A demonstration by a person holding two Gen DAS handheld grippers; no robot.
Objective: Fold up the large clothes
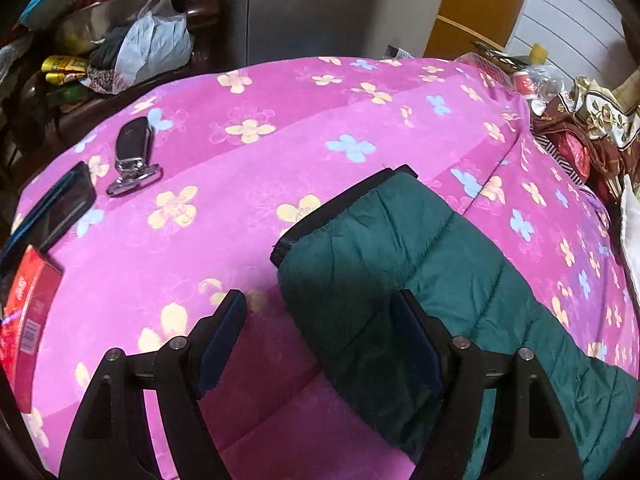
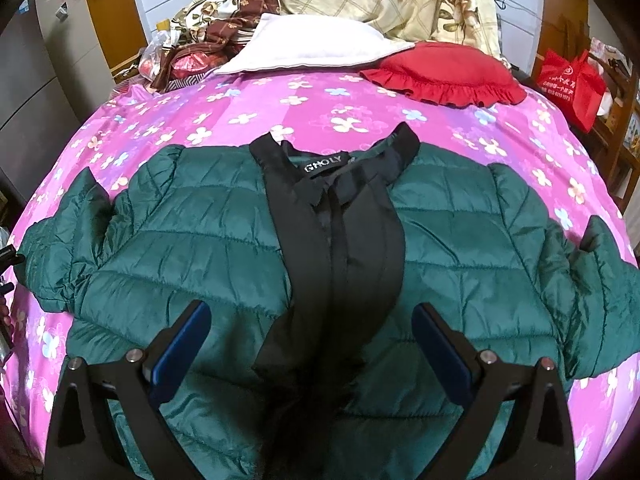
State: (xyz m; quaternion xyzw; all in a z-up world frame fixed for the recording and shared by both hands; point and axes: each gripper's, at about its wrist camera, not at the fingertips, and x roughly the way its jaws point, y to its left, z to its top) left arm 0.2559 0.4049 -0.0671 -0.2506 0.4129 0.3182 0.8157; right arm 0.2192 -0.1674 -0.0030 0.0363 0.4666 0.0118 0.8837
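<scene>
A dark green quilted jacket (image 2: 192, 232) with a black collar and front band (image 2: 344, 240) lies spread flat on the pink flowered bedsheet (image 2: 240, 108), both sleeves out to the sides. My right gripper (image 2: 312, 332) is open and empty above the jacket's lower front. In the left wrist view one green sleeve (image 1: 400, 248) with a black cuff (image 1: 340, 204) lies on the sheet. My left gripper (image 1: 320, 320) is open and empty, straddling the sleeve's left edge just above it.
A key fob (image 1: 134, 148), a dark phone (image 1: 64, 208) and a red box (image 1: 28, 312) lie on the sheet to the left. A red ruffled cushion (image 2: 444, 72), a white pillow (image 2: 308, 44) and bundled bedding (image 2: 224, 28) sit at the bed's head.
</scene>
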